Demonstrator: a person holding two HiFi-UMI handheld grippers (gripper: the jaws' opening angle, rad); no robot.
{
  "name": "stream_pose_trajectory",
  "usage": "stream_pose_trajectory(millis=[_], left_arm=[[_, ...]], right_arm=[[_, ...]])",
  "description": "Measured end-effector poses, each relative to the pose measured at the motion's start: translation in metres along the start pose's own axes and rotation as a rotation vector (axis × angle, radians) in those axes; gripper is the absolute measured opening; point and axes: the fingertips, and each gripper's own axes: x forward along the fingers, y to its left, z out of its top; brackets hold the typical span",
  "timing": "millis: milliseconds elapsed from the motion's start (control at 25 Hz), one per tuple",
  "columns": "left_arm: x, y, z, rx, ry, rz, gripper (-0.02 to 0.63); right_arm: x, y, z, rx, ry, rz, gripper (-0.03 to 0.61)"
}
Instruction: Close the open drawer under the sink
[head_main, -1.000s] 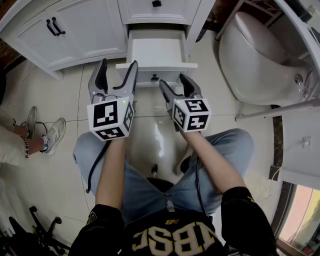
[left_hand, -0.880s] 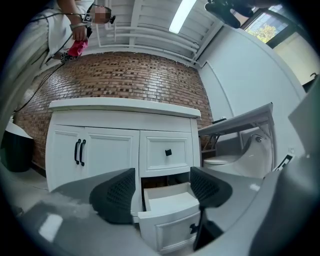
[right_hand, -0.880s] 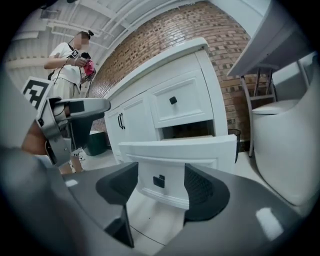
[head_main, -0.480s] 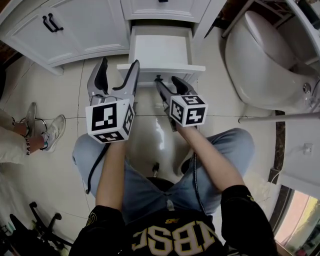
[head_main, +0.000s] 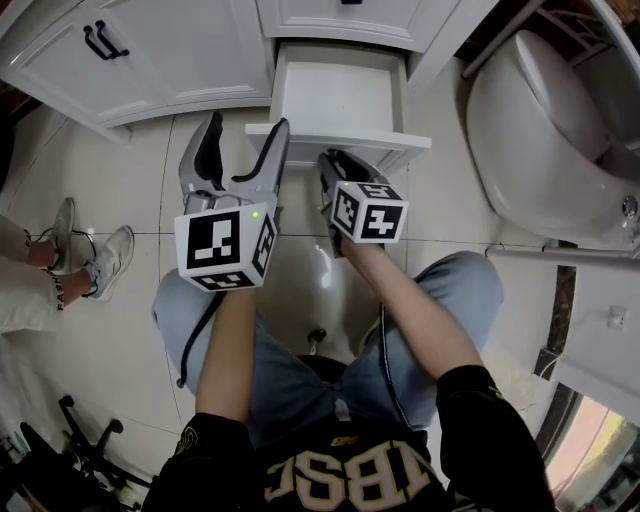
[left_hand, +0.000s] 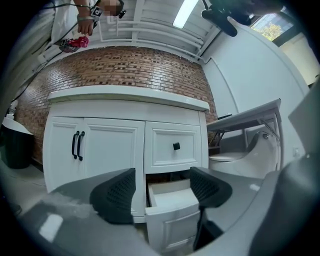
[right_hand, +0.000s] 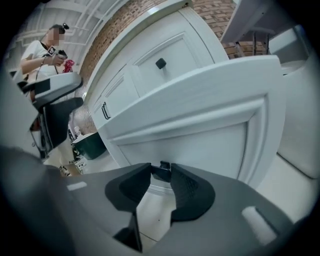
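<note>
Jaws of the right gripper (head_main: 340, 160) are pinched together on the black knob (right_hand: 161, 171) of the drawer (head_main: 340, 95), which is pulled out under the white cabinet (head_main: 180, 50). The left gripper (head_main: 246, 130) gapes wide, empty, beside its front corner.

Holds the left gripper (head_main: 246, 125) level with jaws spread wide. Tilts the right gripper (head_main: 335, 160) downward and clamps its jaws shut on the drawer knob (right_hand: 160, 171) (pinched at the very tips). Stretches the left forearm (head_main: 225, 345) and right forearm (head_main: 400, 295) forward, side by side, bare below black sleeves.
</note>
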Motion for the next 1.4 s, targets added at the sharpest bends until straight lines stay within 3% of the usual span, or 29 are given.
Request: stream_pose_trajectory(millis=[600, 880, 1240, 1400], left_arm=[[0.043, 0.041, -0.035, 0.003, 0.071, 0.018, 0.331], [0.058, 0.04, -0.05, -0.064, 0.098, -0.036, 0.331], [0.061, 0.059, -0.054, -0.048, 0.112, -0.042, 0.331], [0.056, 0.068, -0.047, -0.031, 0.094, -0.026, 0.331]], right_arm=[[0.087, -0.047, 0.077, -0.019, -0.167, -0.075, 0.123], [0.117, -0.06, 0.107, -0.019, -0.258, -0.098, 0.121], [0.135, -0.071, 0.124, -0.024, -0.261, -0.105, 0.121], [0.134, -0.066, 0.123, 0.067, -0.273, -0.028, 0.123]])
